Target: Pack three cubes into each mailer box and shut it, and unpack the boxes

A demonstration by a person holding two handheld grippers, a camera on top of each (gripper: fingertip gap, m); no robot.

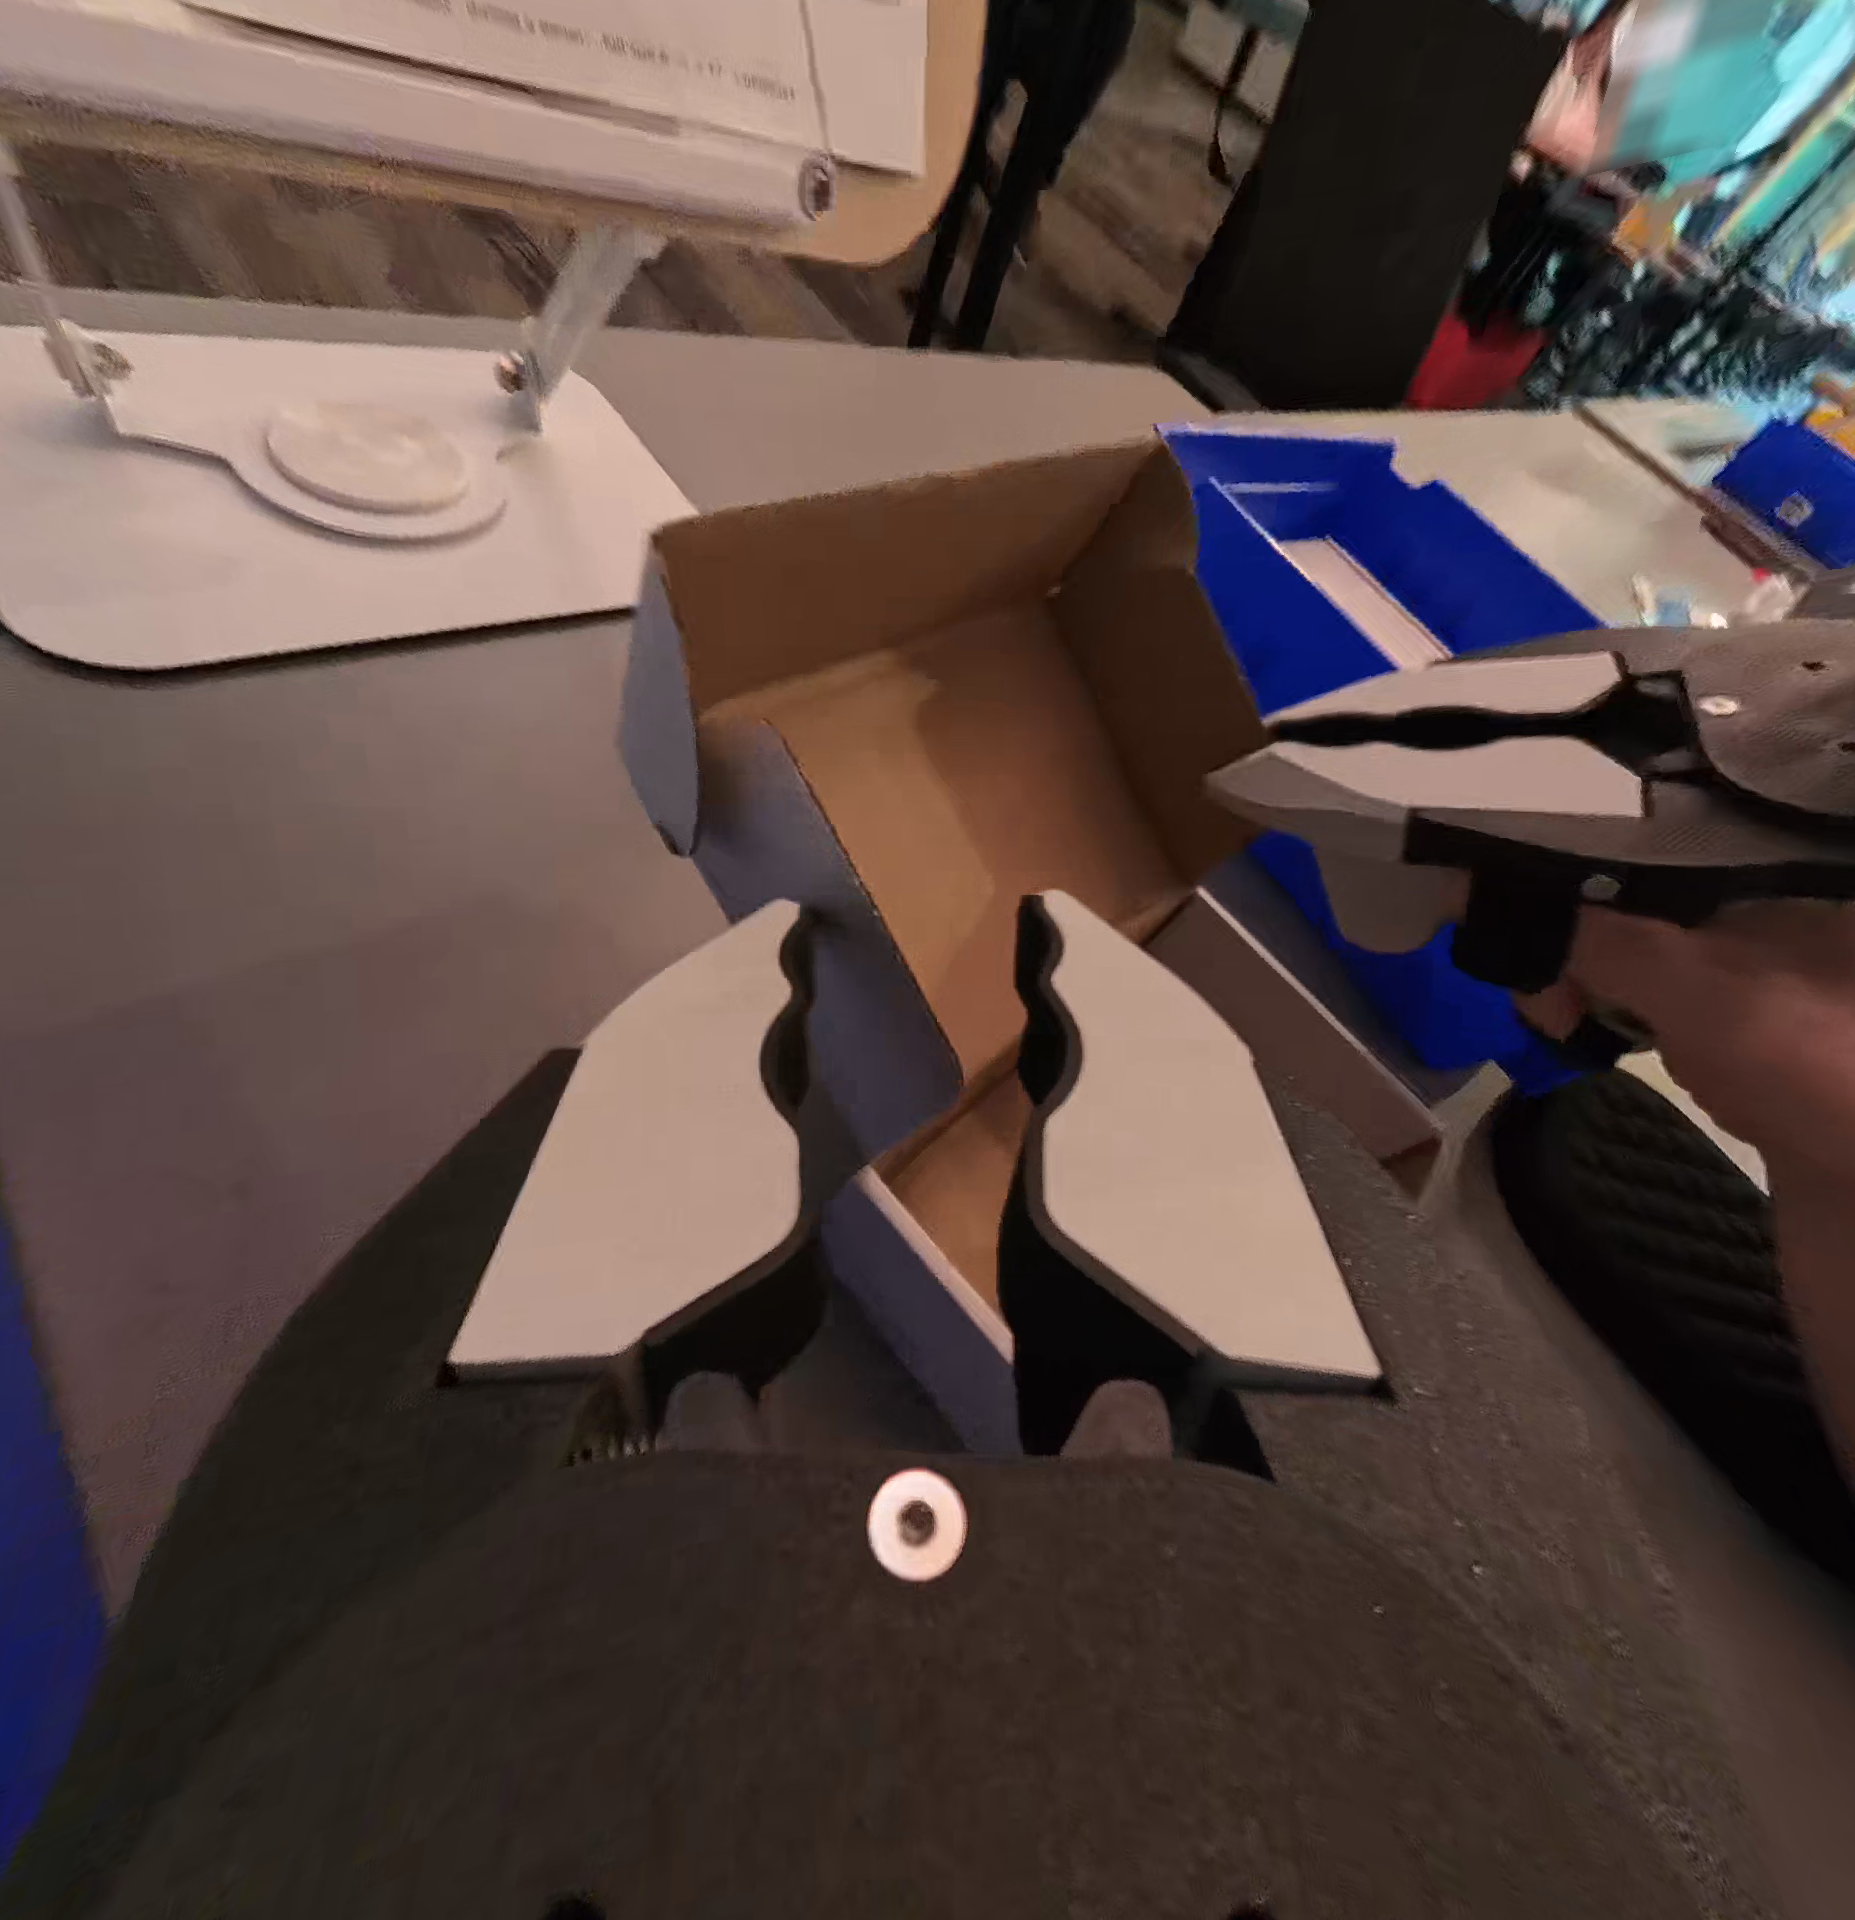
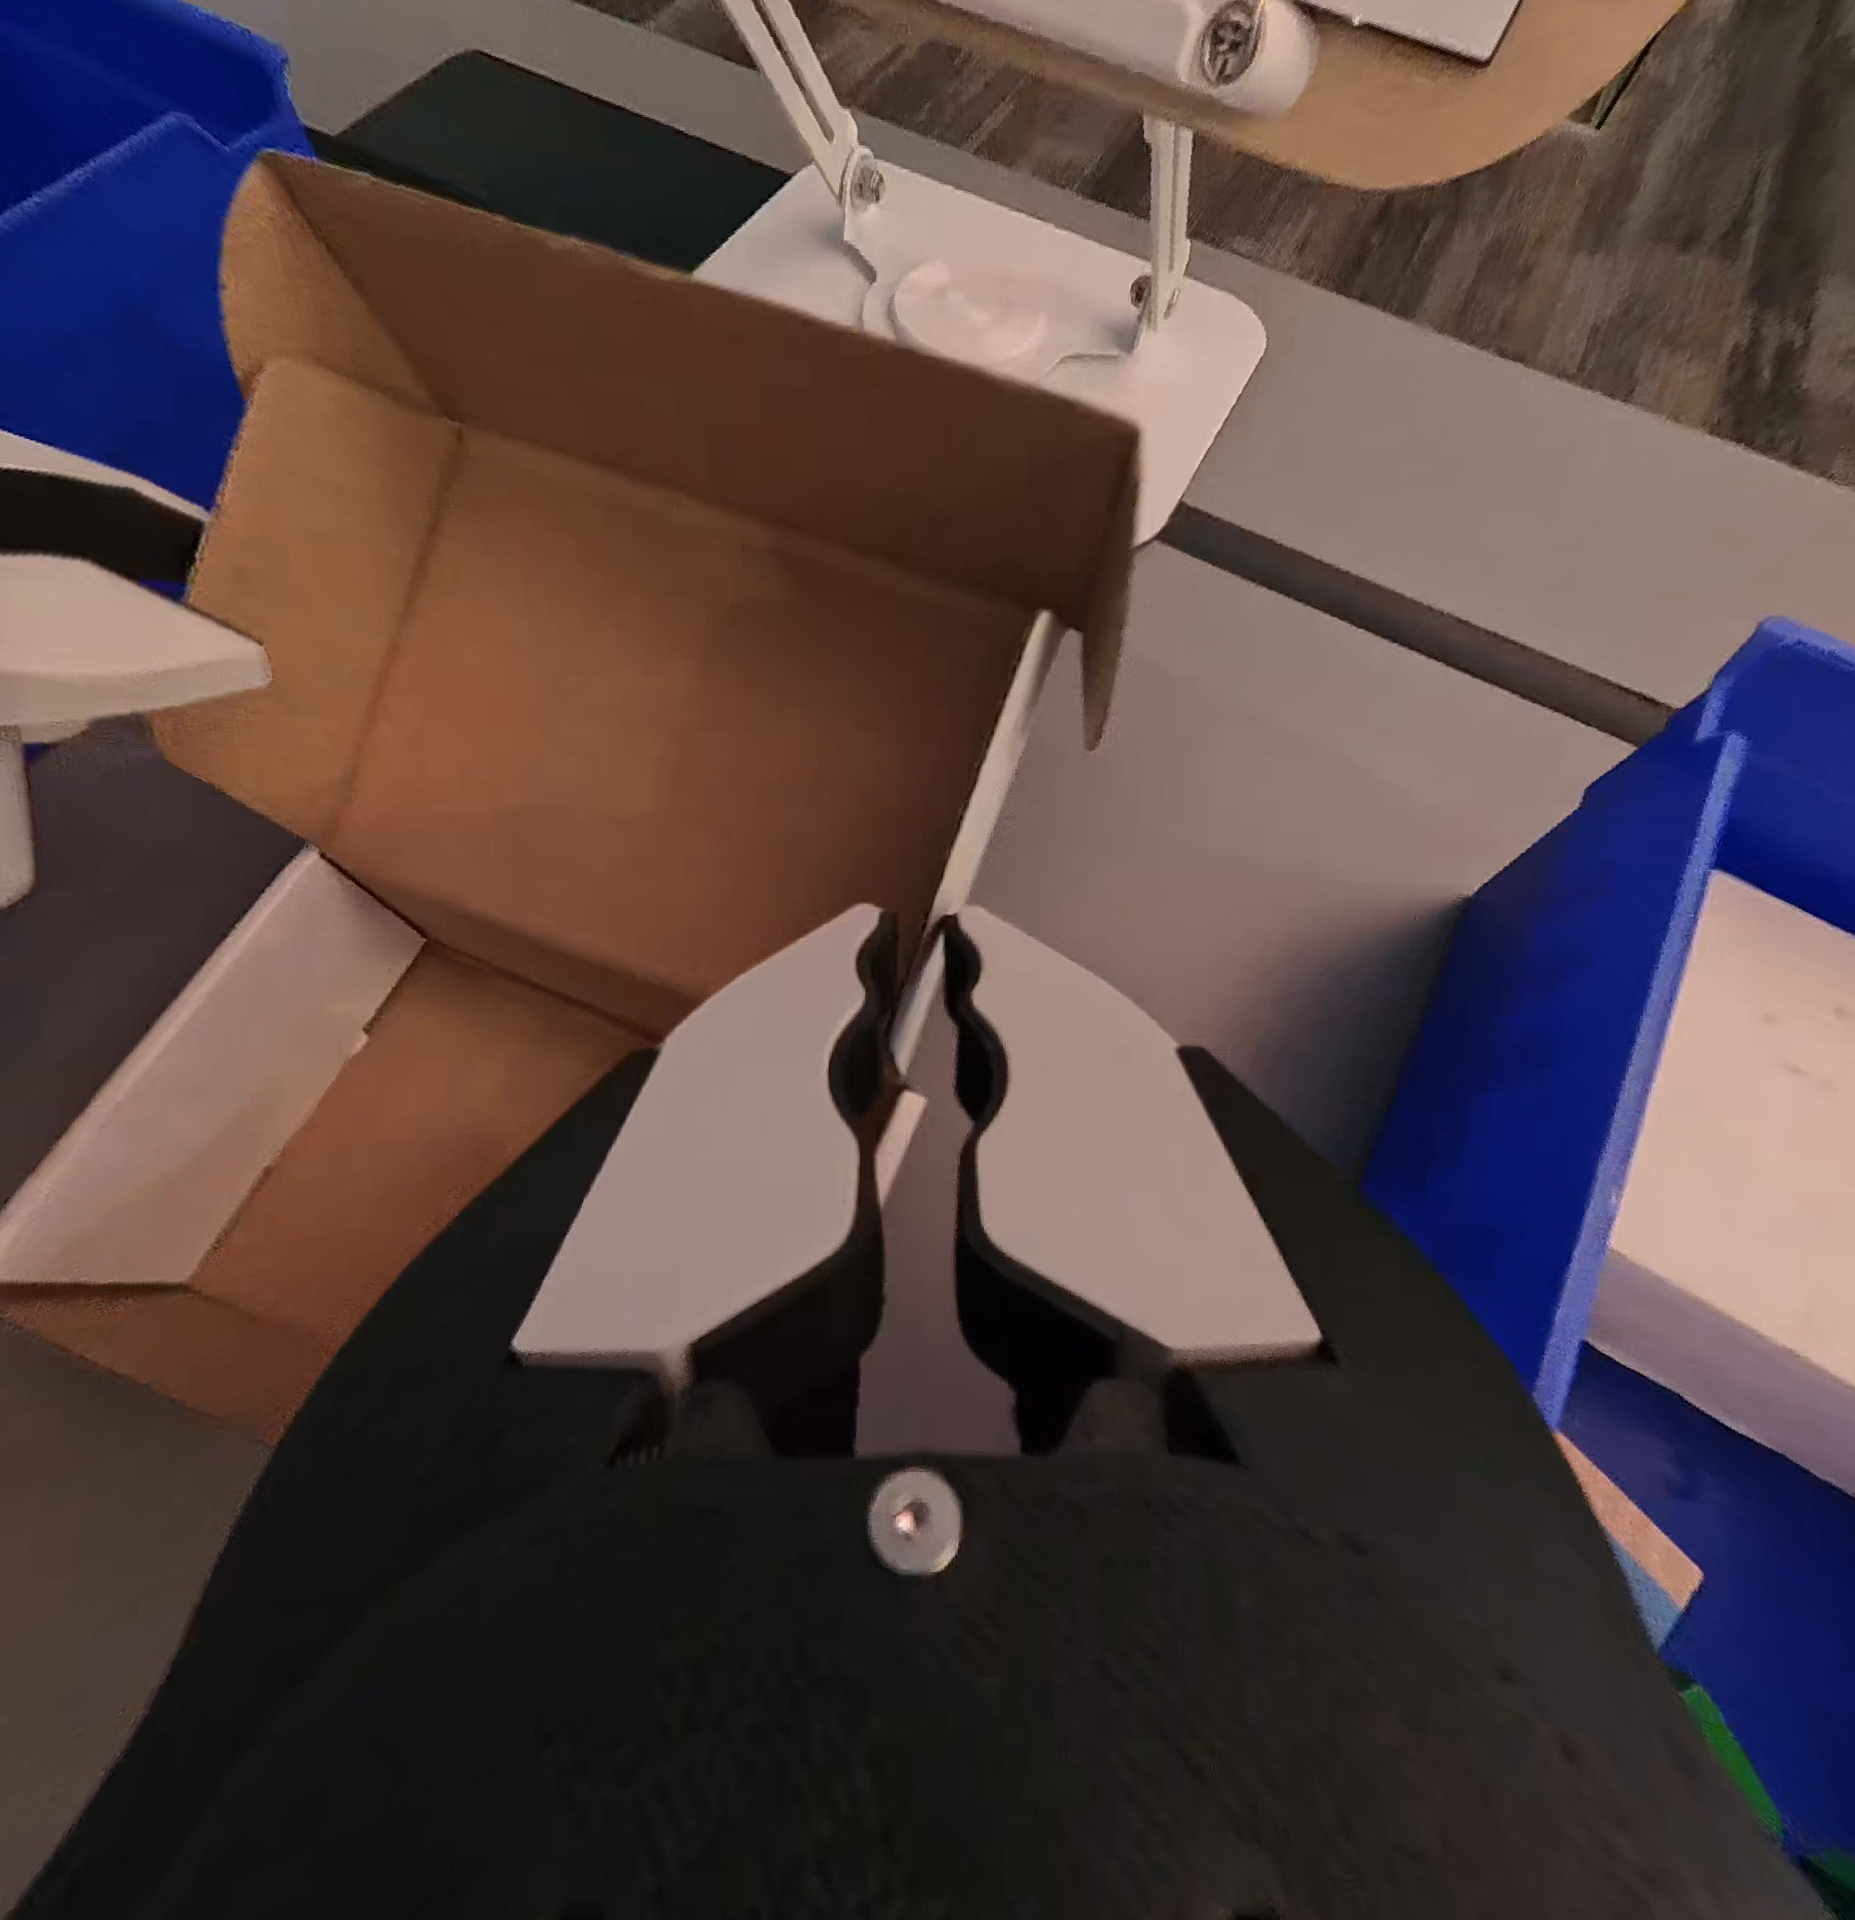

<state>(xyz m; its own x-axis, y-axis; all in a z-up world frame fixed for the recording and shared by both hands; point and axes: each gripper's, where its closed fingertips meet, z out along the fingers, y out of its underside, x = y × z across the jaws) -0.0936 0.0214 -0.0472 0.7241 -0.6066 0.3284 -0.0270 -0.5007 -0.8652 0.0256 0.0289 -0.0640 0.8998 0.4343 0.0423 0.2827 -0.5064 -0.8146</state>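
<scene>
An open mailer box (image 1: 964, 748), white outside and brown inside, sits on the dark table with its lid raised. No cubes show inside it. My left gripper (image 1: 912, 935) is open, its fingers on either side of the box's left lid flap without closing on it. My right gripper (image 2: 915, 935) is shut on the thin white right edge of the lid (image 2: 642, 675). It also shows in the left wrist view (image 1: 1245, 769), at the box's right side. The left gripper's fingertips (image 2: 123, 644) show at the left edge of the right wrist view.
A blue bin (image 1: 1422, 561) stands just right of the box, also in the right wrist view (image 2: 1525, 1091). Another blue bin (image 2: 92, 312) is at the left. A white stand base (image 1: 279, 520) sits behind the box. A hand (image 1: 1733, 1039) holds the right gripper. The grippers' ends are close to 12 cm from one another.
</scene>
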